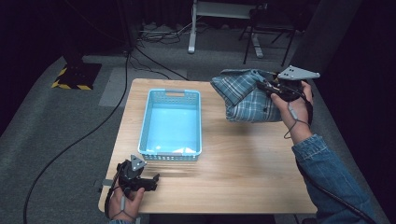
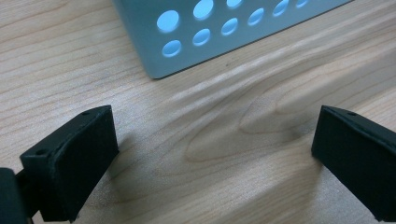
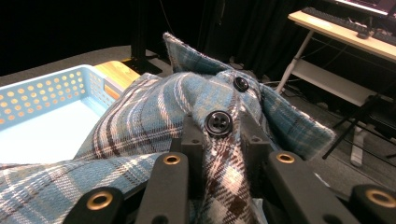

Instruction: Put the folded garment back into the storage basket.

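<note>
A light blue perforated basket (image 1: 171, 122) stands on the wooden desk (image 1: 243, 163), and all positions below are given from it.

Right claw (image 1: 267, 87): it is past the basket's far right corner, over the far right part of the desk, held in the person's right hand (image 1: 292, 103). It is clamped on a folded blue plaid shirt (image 1: 245, 96). In the right gripper view the two black jaws stand close together with the shirt's button placket pinched between them; one dark button (image 3: 218, 123) sits just above the jaw tips and a second button (image 3: 241, 84) lies farther up, by the collar (image 3: 187, 53). The grey three-cornered plate (image 1: 298, 73) tops this claw.

Shirt: to the right of the basket and apart from it. Its lower folds appear to rest on the desk, while the gripped end is raised; whether the whole garment is clear of the surface cannot be told. In the right gripper view the basket's holed wall (image 3: 51, 95) shows beyond the cloth.

Left claw (image 1: 155, 180): just in front of the basket's near left corner, low over the desk's near edge, held in the left hand (image 1: 127, 199). Its jaws are spread wide with nothing between them; the left gripper view shows bare wood grain (image 2: 219, 140) in the gap and the basket's grey-looking corner (image 2: 154, 70) just ahead.

The basket's floor holds nothing that can be made out. A denim sleeve (image 1: 334, 182) covers the right forearm.
</note>
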